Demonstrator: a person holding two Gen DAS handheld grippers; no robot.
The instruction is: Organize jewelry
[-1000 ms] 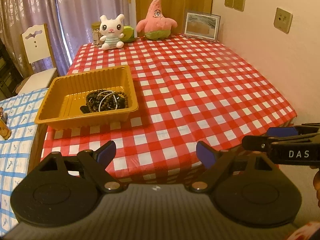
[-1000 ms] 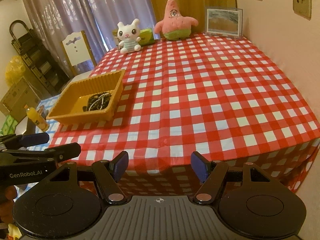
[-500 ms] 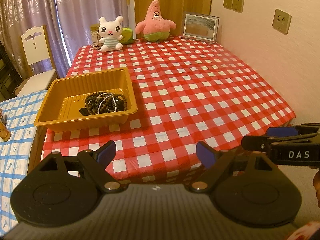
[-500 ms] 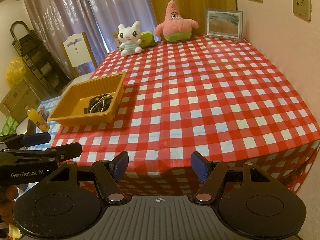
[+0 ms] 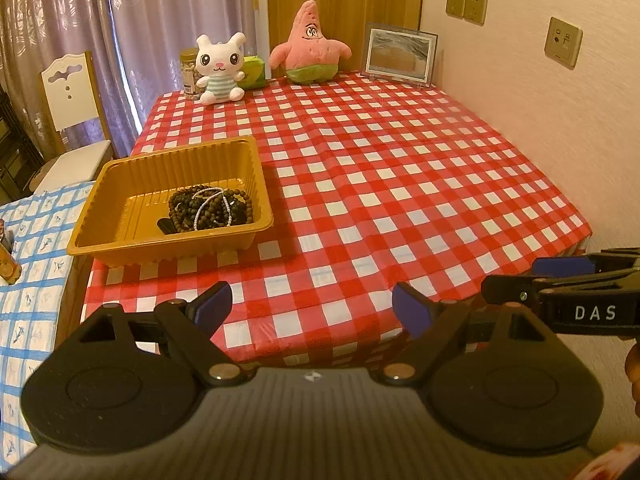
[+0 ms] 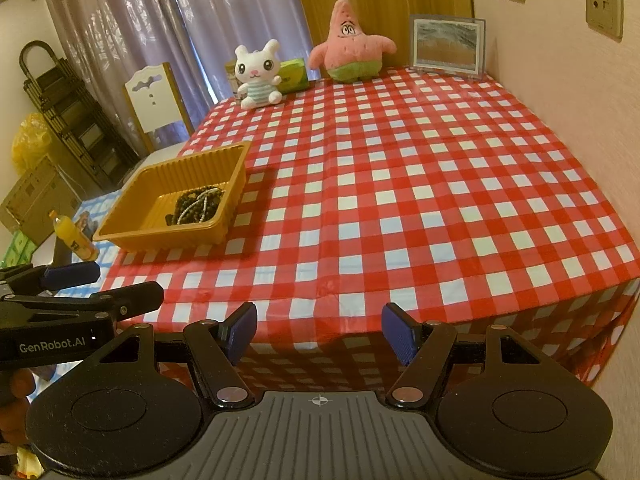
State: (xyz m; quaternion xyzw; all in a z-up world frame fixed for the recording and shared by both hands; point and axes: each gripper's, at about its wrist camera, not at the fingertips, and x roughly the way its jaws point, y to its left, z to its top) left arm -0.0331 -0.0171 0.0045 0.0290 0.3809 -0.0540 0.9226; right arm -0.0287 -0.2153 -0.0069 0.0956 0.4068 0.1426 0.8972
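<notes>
Hovering off the near table edge, the left gripper [image 5: 310, 308] and right gripper [image 6: 318, 330] both gape wide and hold nothing. The bead bracelets [image 5: 210, 208] lie heaped in the yellow tray [image 5: 120, 240], at ten o'clock on the checked cloth [image 5: 400, 184]. That heap suits jewelry already gathered or awaiting sorting; I cannot judge which.

Warm, dim indoor light, sharp focus.
Fisheye bends the edges; corners vignette dark; the tray [image 6: 224, 184] casts a soft shadow rightward on the desk [image 6: 440, 200].
</notes>
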